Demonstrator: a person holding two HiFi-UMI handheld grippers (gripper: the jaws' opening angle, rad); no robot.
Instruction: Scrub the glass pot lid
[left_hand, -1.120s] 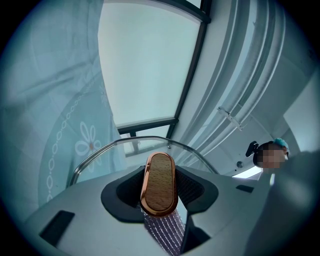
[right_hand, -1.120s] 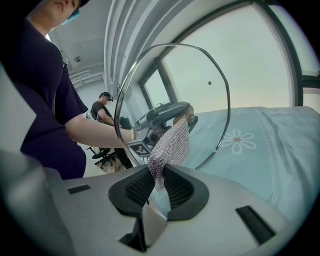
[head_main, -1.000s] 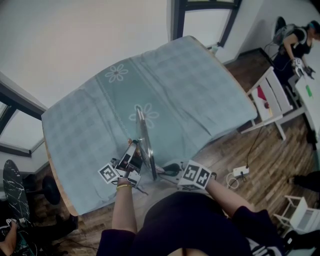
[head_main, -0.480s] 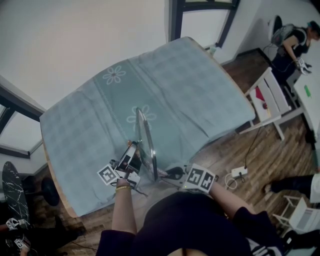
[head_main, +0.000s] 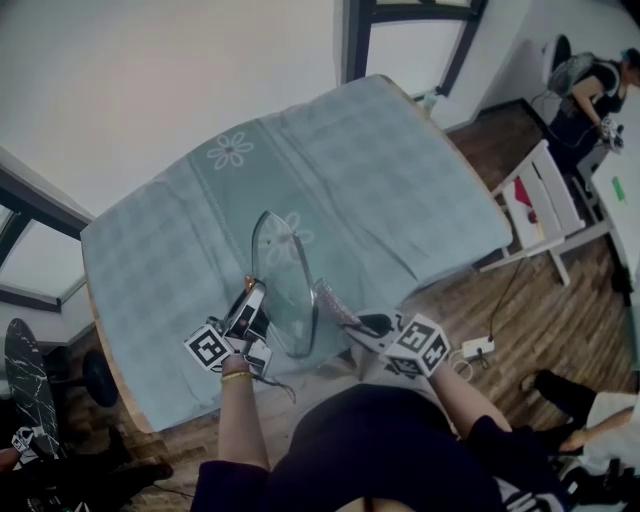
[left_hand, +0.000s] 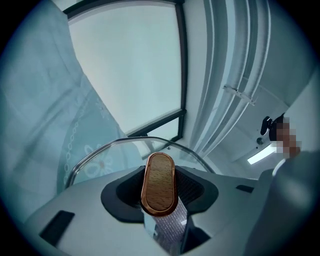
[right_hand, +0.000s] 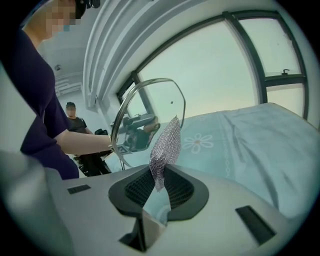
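Observation:
The glass pot lid (head_main: 283, 283) stands on edge above the table's near side. My left gripper (head_main: 252, 305) is shut on its wooden handle (left_hand: 159, 183), which fills the space between the jaws. The lid's metal rim (left_hand: 107, 148) arcs behind the handle. My right gripper (head_main: 362, 327) is shut on a silver mesh scrubbing cloth (head_main: 334, 301), held just to the right of the lid. In the right gripper view the cloth (right_hand: 166, 144) sticks up from the jaws in front of the lid (right_hand: 150, 107). The left gripper (right_hand: 136, 131) shows through the glass.
A pale blue checked cloth with flower prints (head_main: 330, 190) covers the table. A white chair (head_main: 545, 200) stands to the right on the wooden floor, with a cable and plug (head_main: 478, 348) nearby. Other people are at the far right and lower left.
The lid has rolled from nearly edge-on to showing its glass face. My right gripper has drawn off to the right with the cloth, which now shows beside the lid.

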